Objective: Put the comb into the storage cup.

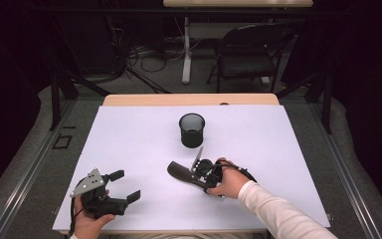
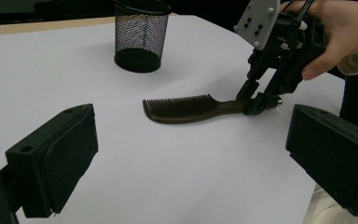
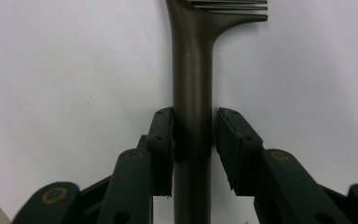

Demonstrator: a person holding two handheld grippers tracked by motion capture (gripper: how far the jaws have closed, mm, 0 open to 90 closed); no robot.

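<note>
A white counter [image 1: 129,149] holds a dark comb [image 2: 182,109] lying flat near a mesh cup [image 1: 192,130]. The right gripper [image 3: 193,140] has its jaws around the comb's handle, the left pad touching, a sliver of gap at the right. The left gripper [image 1: 122,185] rests well apart, jaws spread. The comb looks light, stiff and smooth; the handle suits gripping.

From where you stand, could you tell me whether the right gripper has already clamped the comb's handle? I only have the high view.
Observer: Not quite. In the right gripper view the right gripper straddles the handle of the comb, one jaw against it and a thin gap at the other.
Operator: Thank you. Is the comb lying flat?
Observer: Yes. The left gripper view shows it flat on the white sheet, with its teeth facing the mesh cup.
</note>
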